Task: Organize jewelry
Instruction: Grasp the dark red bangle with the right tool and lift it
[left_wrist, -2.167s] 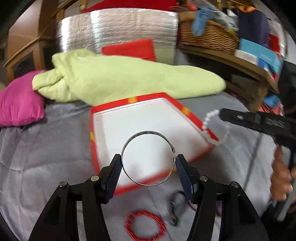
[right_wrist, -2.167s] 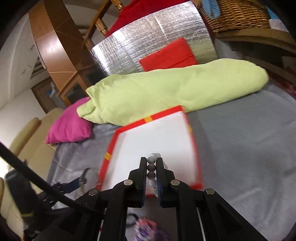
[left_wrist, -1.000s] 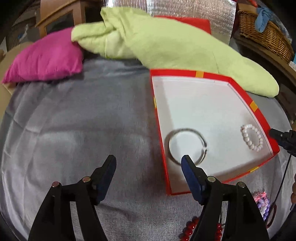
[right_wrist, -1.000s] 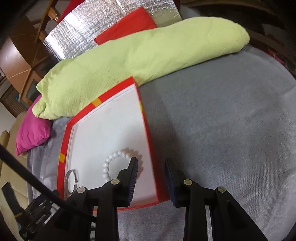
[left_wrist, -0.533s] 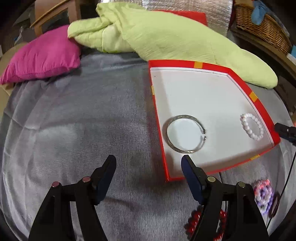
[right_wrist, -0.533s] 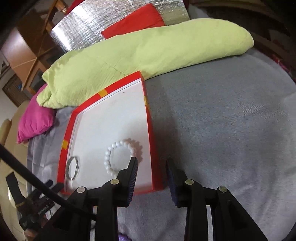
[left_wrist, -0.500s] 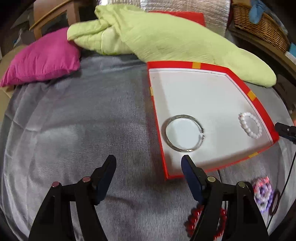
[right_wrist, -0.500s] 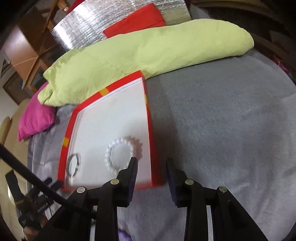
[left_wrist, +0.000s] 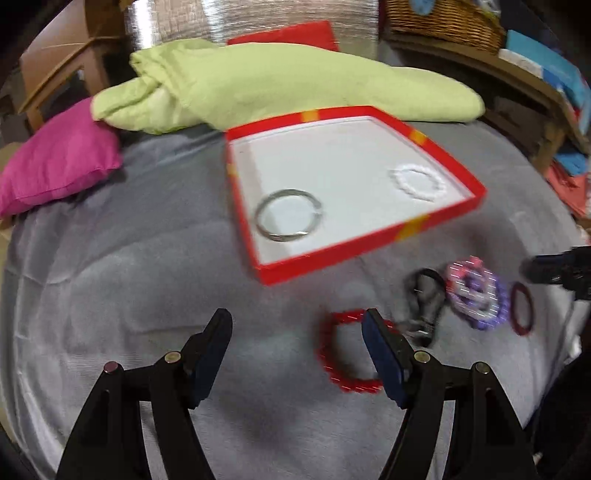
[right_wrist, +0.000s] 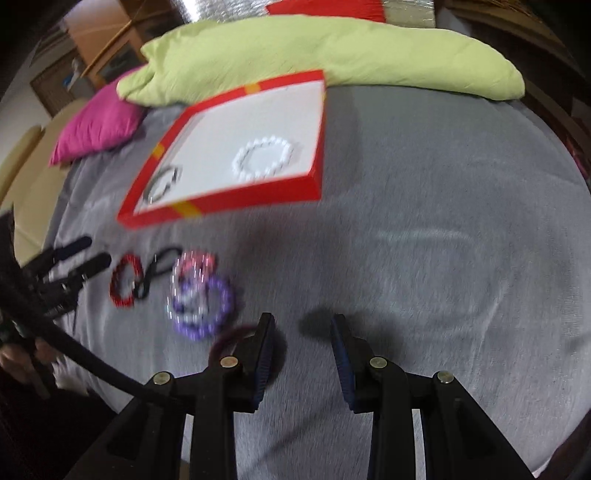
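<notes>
On the grey bed cover (left_wrist: 140, 280): everything lies here; both views are smeared by motion blur, so fine detail is lost.
Room behind: a long pale green pillow (left_wrist: 280, 85), a pink cushion (left_wrist: 55, 166), a silver foil panel (left_wrist: 177, 18) and a wicker basket (left_wrist: 443, 18), the last two cut off by the top of the frame.
Red box (left_wrist: 365, 247): shallow, white inside, in front of the green pillow.
Inside the box: a silver bangle (left_wrist: 288, 220) near the front left corner, a white bead bracelet (left_wrist: 419, 183) well apart to its right, hard to make out against the white floor.
Loose pieces in front of the box: red bead bracelet (left_wrist: 347, 350), black clasp piece (left_wrist: 424, 299), a pink and purple bead pile (left_wrist: 476, 295), thin dark red ring (left_wrist: 521, 308).
Left gripper (left_wrist: 297, 345): jaws wide apart, empty; its right finger covers part of the red bead bracelet.
Right gripper (right_wrist: 301, 352): jaws partly apart, empty; its left finger hides part of the dark red ring.
A hand (right_wrist: 22, 363): dim at the edge of the right wrist view.
</notes>
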